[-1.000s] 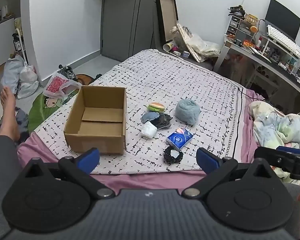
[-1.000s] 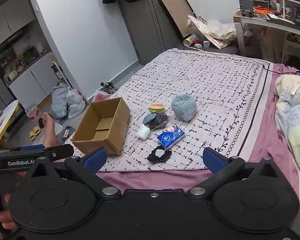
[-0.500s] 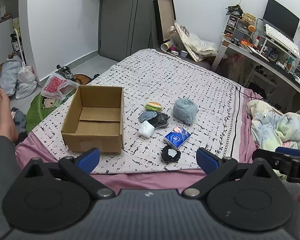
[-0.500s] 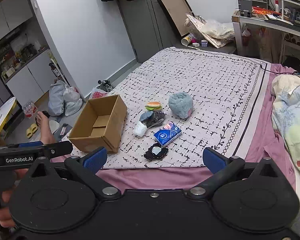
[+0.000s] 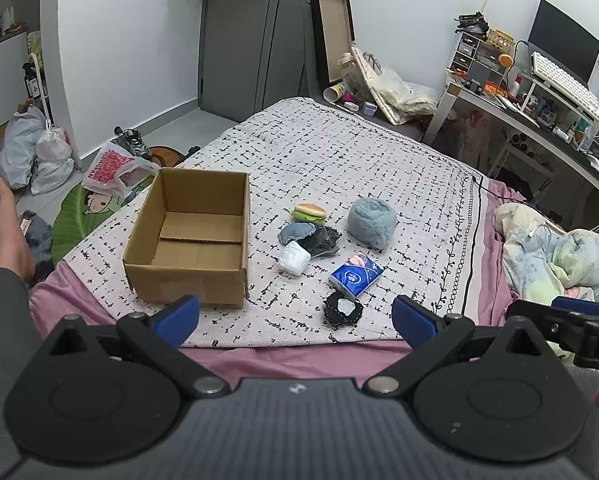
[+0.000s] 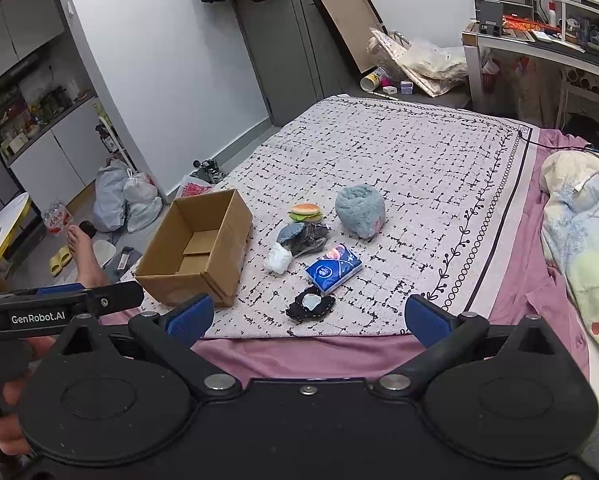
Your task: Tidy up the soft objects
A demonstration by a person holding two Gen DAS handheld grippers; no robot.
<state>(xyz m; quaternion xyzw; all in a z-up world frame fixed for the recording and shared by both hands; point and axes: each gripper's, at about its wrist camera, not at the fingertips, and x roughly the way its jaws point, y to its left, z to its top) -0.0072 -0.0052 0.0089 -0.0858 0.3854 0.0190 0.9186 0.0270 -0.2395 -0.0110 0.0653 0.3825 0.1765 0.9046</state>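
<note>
Over the last second I have only drifted a little; nothing on the bed [image 5: 339, 152] has moved. My left gripper [image 5: 295, 314] and right gripper [image 6: 306, 316] both hang spread and empty at the near edge. The cardboard box [image 5: 191, 236] sits left, apparently bare inside; the burger toy [image 5: 309, 213], fluffy blue ball [image 5: 371, 222] and tissue pack [image 5: 355, 278] lie right of it, so sorting hasn't begun.

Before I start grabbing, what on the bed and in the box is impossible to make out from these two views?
- cardboard box: near inner floor hidden by its front wall, both views.
- dark crumpled item: partly under denim piece; identity unclear.
- tissue pack: print too small.
- black pouch: pale centre unidentifiable.
</note>
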